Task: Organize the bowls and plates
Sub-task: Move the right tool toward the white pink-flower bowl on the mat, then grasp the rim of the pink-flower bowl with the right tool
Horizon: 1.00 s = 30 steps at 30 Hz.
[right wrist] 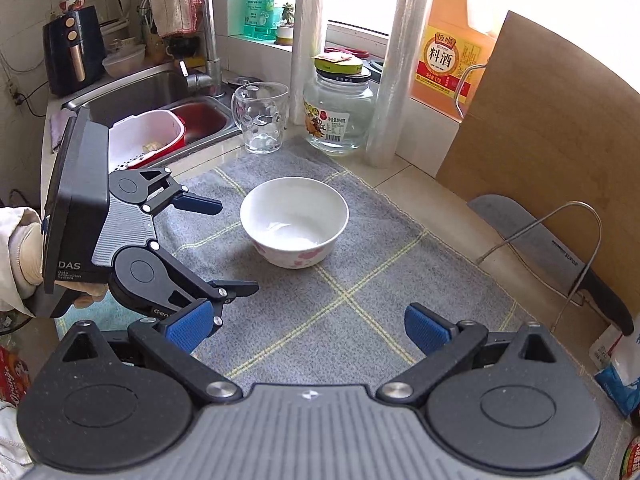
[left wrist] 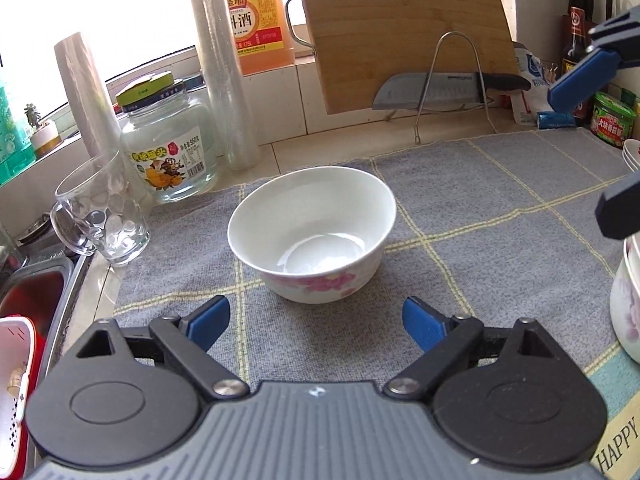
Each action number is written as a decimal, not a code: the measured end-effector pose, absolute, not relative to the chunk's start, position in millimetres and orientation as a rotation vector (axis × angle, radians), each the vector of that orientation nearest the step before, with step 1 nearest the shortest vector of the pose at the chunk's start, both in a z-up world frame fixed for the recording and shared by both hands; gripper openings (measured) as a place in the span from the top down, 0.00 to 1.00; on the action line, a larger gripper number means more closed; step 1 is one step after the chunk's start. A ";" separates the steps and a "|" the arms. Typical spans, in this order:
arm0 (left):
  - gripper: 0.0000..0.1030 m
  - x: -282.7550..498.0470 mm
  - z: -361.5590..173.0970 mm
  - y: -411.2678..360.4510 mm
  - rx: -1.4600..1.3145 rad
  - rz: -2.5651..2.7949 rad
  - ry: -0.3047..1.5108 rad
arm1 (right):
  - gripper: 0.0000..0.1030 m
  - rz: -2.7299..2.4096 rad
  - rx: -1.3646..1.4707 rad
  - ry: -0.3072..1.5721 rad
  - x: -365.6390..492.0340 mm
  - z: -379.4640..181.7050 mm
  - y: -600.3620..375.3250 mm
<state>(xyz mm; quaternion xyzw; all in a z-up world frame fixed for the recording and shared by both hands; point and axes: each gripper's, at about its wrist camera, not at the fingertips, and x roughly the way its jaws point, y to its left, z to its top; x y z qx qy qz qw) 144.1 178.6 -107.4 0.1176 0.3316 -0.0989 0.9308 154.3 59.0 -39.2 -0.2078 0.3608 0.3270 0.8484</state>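
Note:
A white bowl with pink flowers (left wrist: 312,232) stands upright and empty on a grey checked mat (left wrist: 480,216); it also shows in the right wrist view (right wrist: 294,222). My left gripper (left wrist: 316,326) is open, just short of the bowl, fingers apart on either side of its near wall without touching; it shows in the right wrist view (right wrist: 230,246) at the left. My right gripper (right wrist: 306,330) is open and empty above the mat, well short of the bowl. Another flowered bowl (left wrist: 626,304) stands at the right edge, and stacked white plates (left wrist: 632,156) lie behind it.
A glass mug (left wrist: 100,212), a glass jar (left wrist: 168,148), two film rolls (left wrist: 224,72) and an orange bottle (left wrist: 256,16) stand at the back left. A cutting board (left wrist: 404,28) and a knife (left wrist: 444,90) on a wire rack stand behind. A sink (right wrist: 160,96) with a red-white strainer basket (right wrist: 148,136) is left.

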 end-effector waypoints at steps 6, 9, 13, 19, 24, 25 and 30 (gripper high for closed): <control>0.10 156.7 -113.5 186.1 0.227 -0.220 0.667 | 0.00 0.701 -0.365 0.806 198.6 -48.6 85.3; 0.10 159.7 -113.5 187.9 0.225 -0.229 0.656 | 0.00 0.697 -0.348 0.824 216.3 -55.5 94.0; 0.10 165.0 -113.3 190.4 0.212 -0.242 0.655 | 0.01 0.690 -0.346 0.853 234.9 -66.1 105.9; 0.10 171.7 -114.4 191.9 0.194 -0.246 0.650 | 0.01 0.697 -0.339 0.885 252.0 -77.1 117.1; 0.10 174.5 -114.1 192.5 0.175 -0.258 0.646 | 0.06 0.711 -0.348 0.898 260.6 -83.3 124.8; 0.10 174.6 -114.0 192.2 0.176 -0.261 0.645 | 0.09 0.714 -0.351 0.903 262.8 -84.6 126.4; 0.10 174.5 -113.0 192.3 0.168 -0.272 0.638 | 0.19 0.727 -0.357 0.917 272.5 -90.4 133.7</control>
